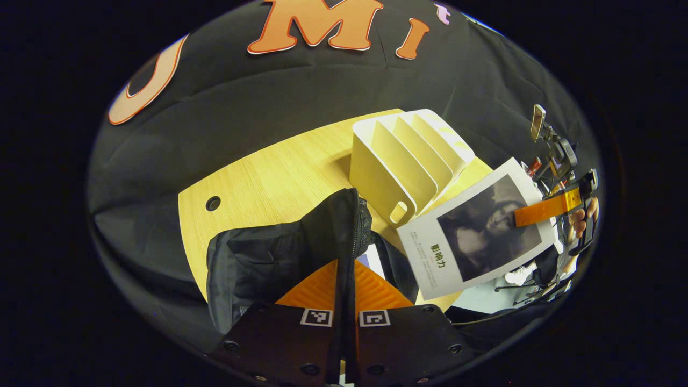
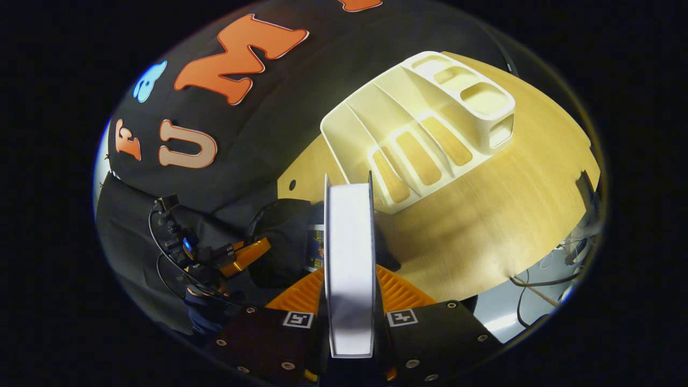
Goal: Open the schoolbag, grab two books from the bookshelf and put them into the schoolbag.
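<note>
My left gripper is shut on the raised edge of the black schoolbag, holding its mouth open on the wooden table. Inside the bag the corner of a book shows. My right gripper is shut on a white book, seen edge-on above the bag's mouth. In the left gripper view that book shows a grey photo cover, tilted just right of the bag, with the right gripper clamped on its far edge. The white bookshelf stands behind with bare slots.
The bookshelf sits mid-table beyond the bag. A cable hole lies in the tabletop at the left. Past the table's right edge are cables on the floor and a camera stand. A hand holds the left gripper.
</note>
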A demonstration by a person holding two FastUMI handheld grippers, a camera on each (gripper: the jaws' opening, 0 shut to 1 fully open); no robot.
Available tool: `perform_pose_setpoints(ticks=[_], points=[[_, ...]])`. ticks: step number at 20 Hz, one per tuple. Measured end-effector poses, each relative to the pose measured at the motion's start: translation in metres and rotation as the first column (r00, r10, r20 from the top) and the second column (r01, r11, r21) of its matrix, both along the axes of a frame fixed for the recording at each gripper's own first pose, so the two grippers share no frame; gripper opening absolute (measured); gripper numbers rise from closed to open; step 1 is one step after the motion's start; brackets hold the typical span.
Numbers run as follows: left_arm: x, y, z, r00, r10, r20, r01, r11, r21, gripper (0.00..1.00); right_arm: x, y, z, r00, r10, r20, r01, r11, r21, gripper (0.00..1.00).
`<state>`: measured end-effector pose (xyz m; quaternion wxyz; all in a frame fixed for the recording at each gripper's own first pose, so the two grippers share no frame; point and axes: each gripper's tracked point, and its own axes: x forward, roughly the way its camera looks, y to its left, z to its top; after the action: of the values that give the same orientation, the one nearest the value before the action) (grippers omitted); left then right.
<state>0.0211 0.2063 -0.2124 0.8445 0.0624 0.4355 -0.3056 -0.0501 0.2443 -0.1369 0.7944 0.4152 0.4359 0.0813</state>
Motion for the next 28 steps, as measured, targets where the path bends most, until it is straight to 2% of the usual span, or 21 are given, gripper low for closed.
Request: perform_pose_setpoints(ticks=[6,9,14,23,28], points=[[-0.001,0.0,0.0,1.0,0.013,0.005,-0.013,1.0,-0.011,0.05,0.013,0.038,-0.011,1.0,-0.008,0.03,0.004,0.992,0.124,0.35],[-0.004,0.001,0.001,1.0,0.021,0.004,-0.021,1.0,-0.021,0.04,0.029,0.056,-0.018,0.997,-0.06,0.053,0.05,0.983,0.179,0.35],[-0.007,-0.001,0.001,1.0,0.028,0.009,-0.028,0.999,-0.033,0.04,0.039,0.088,-0.044,0.999,-0.05,0.023,0.044,0.977,0.207,0.35],[-0.011,0.0,0.003,0.999,0.046,0.014,-0.044,0.996,-0.077,0.04,0.069,0.152,-0.059,0.995,-0.049,0.083,0.022,0.954,0.299,0.35],[-0.013,-0.004,0.01,0.999,0.038,0.019,-0.036,0.993,-0.115,0.04,0.088,0.169,-0.069,0.99,-0.086,0.116,0.042,0.941,0.336,0.35]])
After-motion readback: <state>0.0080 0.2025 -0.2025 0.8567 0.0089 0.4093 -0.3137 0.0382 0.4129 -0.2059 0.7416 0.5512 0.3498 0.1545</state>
